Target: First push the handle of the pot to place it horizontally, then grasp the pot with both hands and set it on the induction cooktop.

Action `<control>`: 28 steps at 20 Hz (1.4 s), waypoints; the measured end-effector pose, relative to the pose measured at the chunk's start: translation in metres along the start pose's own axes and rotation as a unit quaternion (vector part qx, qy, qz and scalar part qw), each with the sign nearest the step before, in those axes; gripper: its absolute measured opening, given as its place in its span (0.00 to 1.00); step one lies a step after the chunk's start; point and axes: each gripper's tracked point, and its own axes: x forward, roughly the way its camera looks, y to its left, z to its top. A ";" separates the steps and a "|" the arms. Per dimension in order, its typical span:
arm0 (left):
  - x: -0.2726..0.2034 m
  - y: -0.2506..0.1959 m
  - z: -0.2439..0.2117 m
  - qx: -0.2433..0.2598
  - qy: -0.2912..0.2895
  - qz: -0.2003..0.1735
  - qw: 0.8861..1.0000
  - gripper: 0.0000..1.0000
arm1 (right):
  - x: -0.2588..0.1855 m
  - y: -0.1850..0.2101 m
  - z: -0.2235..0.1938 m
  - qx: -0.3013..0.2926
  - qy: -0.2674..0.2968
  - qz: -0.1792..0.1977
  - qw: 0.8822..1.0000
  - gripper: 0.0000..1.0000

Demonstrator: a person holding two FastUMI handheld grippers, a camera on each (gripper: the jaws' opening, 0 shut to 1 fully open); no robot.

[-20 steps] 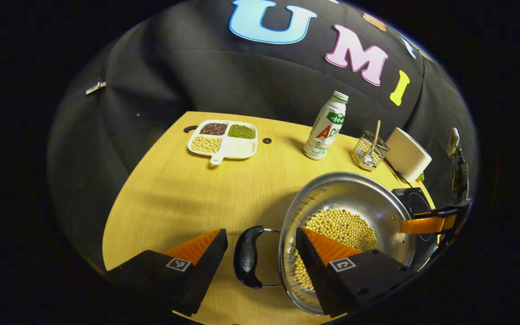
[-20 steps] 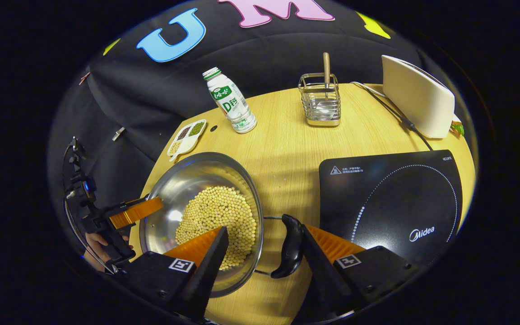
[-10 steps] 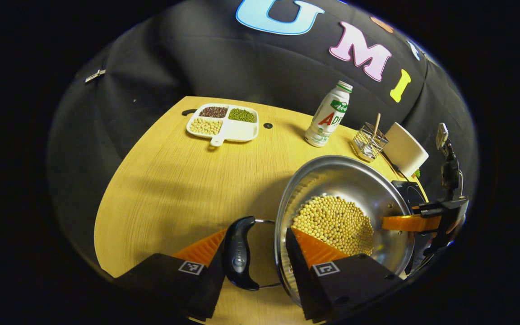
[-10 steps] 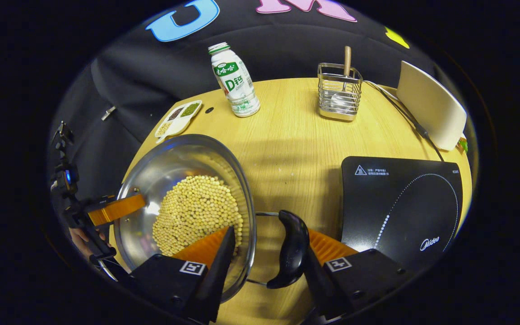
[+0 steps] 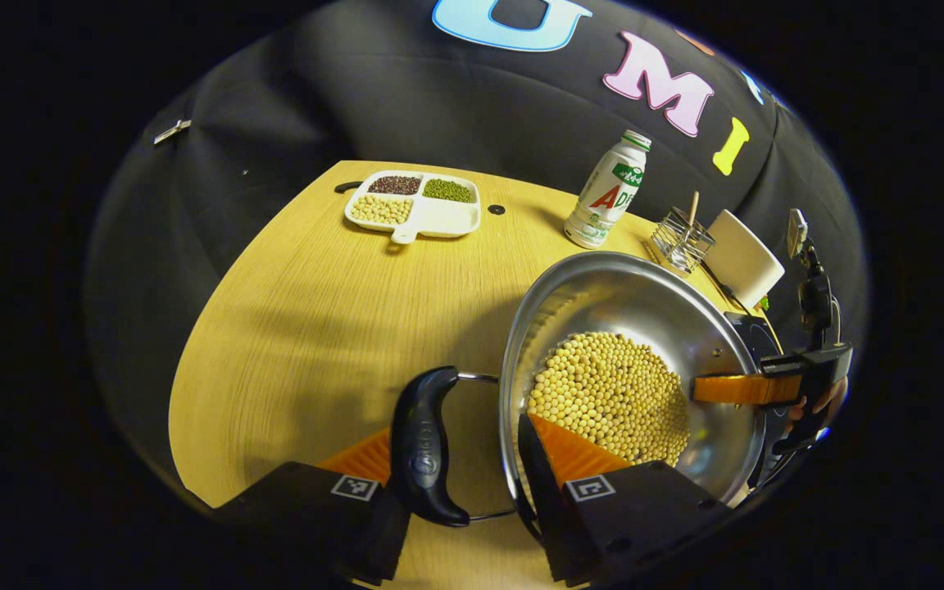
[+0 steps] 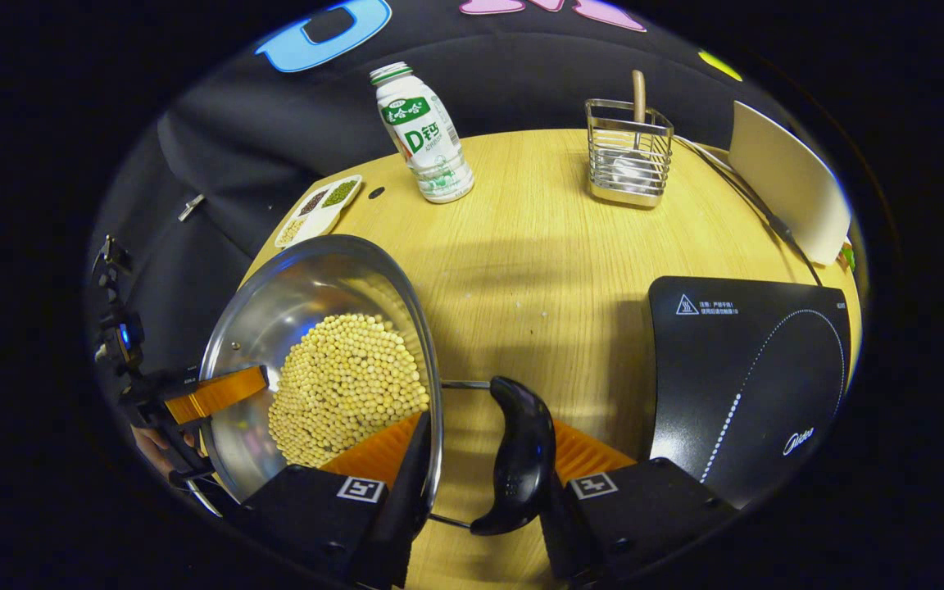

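**Both grippers set at the pot's two handles**

My left gripper [image 5: 460, 483] sits at the pot's [image 5: 603, 287] near side: one finger is inside the rim against the soybeans [image 5: 611, 393], the other outside the black side handle [image 5: 423, 447], so rim and handle lie between the fingers. The fingers are partly closed; I cannot tell whether both press.

My right gripper [image 6: 480, 483] straddles the opposite black handle [image 6: 517, 455] the same way, one finger inside the steel pot [image 6: 300, 287], the other beyond the handle. Again I can't confirm a firm clamp. In this view the other gripper's finger [image 6: 214, 393] reaches over the far rim.

The pot, holding soybeans [image 6: 341, 385], is over the wooden table [image 6: 537, 246], left of the induction cooktop [image 6: 751, 369] and apart from it.

Further back stand a milk bottle [image 6: 423, 131], a wire utensil holder [image 6: 629, 152] and a divided dish of beans [image 5: 415, 209].
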 end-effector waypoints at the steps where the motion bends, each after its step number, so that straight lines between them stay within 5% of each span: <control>1: -0.001 0.000 -0.002 -0.002 0.003 -0.002 1.000 0.68 | 0.002 0.000 0.000 -0.004 0.003 0.000 1.000 0.65; 14: -0.034 -0.015 -0.011 -0.035 0.006 0.031 0.999 0.58 | -0.035 -0.001 -0.003 -0.023 -0.004 0.006 1.000 0.60; 28: -0.098 -0.125 0.011 -0.017 -0.013 0.011 1.000 0.59 | -0.157 -0.057 0.009 -0.006 -0.055 -0.009 0.998 0.55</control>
